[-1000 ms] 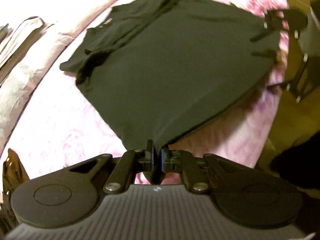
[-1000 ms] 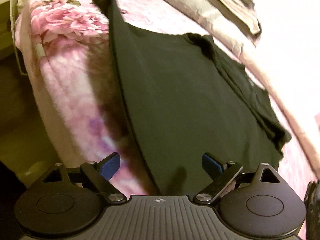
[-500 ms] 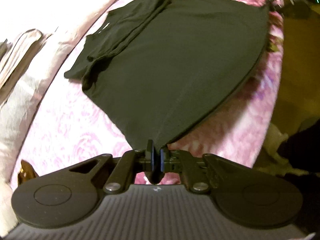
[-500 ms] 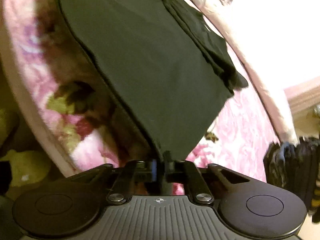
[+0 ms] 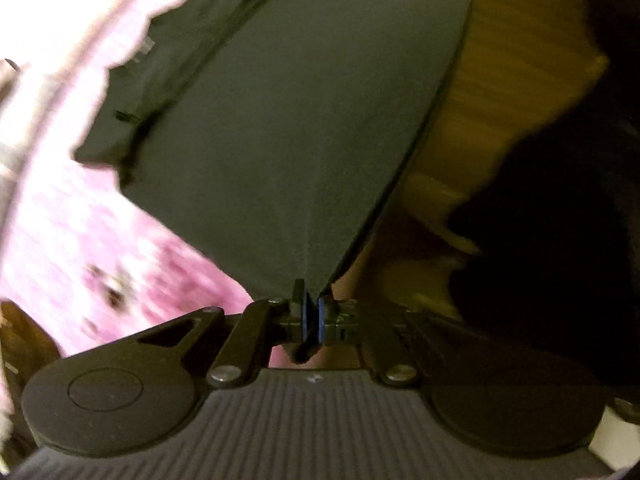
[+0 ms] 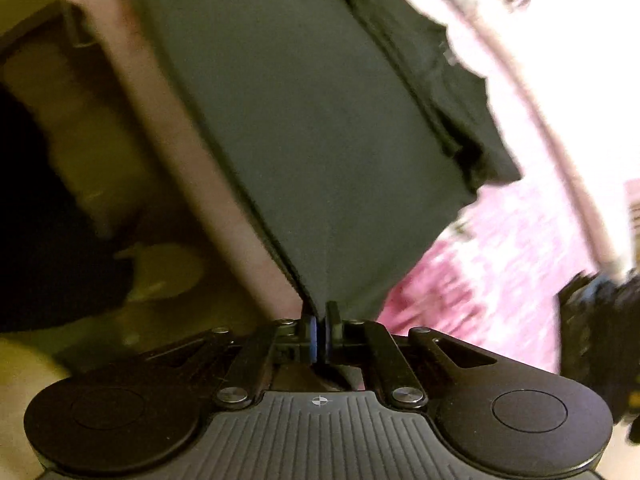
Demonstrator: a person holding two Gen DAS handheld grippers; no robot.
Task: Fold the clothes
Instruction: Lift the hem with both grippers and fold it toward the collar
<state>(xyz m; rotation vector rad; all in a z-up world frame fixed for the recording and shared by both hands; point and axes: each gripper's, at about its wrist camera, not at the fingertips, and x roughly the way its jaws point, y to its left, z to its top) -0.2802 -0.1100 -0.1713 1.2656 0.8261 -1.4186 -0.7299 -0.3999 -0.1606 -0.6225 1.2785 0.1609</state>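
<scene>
Jaws of both grippers are pressed shut on cloth: the left gripper (image 5: 311,314) is clamped on one bottom corner of the shirt (image 5: 288,120), and the right gripper (image 6: 319,334) on the other, with only a thin fold caught between the blue pads (image 6: 313,338) of each.

The shirt, dark and plain, is held taut by its hem, which is lifted clear at the near edge of the bed (image 5: 80,240); its collar end and folded-in sleeves are laid farther up the bed, toward the far side.

The cloth is judged light, soft and limp: it is stretched into smooth fans from each pinch, so it is expected to sag and crease as soon as tension is lost. The hem corners are judged the right places to be held, and an even pull between them is needed for a straight fold line. Thin fabric may slip from a shallow pinch.

A small pale tag (image 5: 147,44) is seen near the collar, but no writing on it can be read through the blur.

Beneath, a pink floral cover is spread over the bed.
</scene>
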